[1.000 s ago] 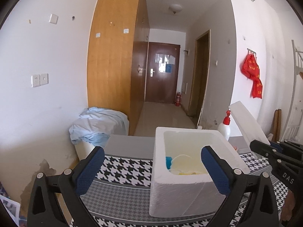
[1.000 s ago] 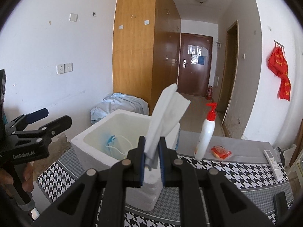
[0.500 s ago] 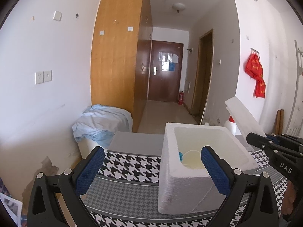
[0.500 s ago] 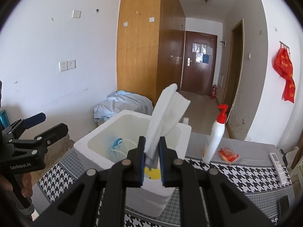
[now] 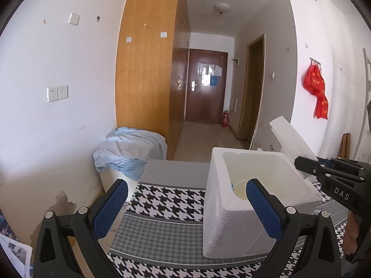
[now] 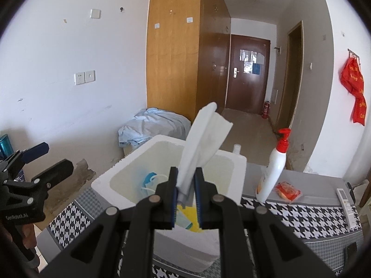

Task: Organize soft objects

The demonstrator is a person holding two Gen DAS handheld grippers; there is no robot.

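Note:
A white foam box (image 6: 120, 173) stands on the houndstooth table; it also shows in the left wrist view (image 5: 222, 208). Inside lie a blue face mask (image 6: 148, 178) and yellow items (image 6: 192, 224). My right gripper (image 6: 186, 180) is shut on a white tissue pack (image 6: 204, 134) and holds it upright just above the box's near rim. It shows from the side in the left wrist view (image 5: 299, 162) with the pack (image 5: 289, 136). My left gripper (image 5: 185, 192) is open and empty, left of the box, and shows in the right wrist view (image 6: 44, 157).
A white pump bottle (image 6: 273, 173), an orange packet (image 6: 287, 191) and a remote (image 6: 345, 202) lie on the table (image 6: 301, 215) right of the box. A blue cloth (image 5: 127, 148) covers a unit beyond the table's left end.
My right gripper has carried the tissue pack forward and over the box opening. My left gripper has drifted left, away from the box, still open.

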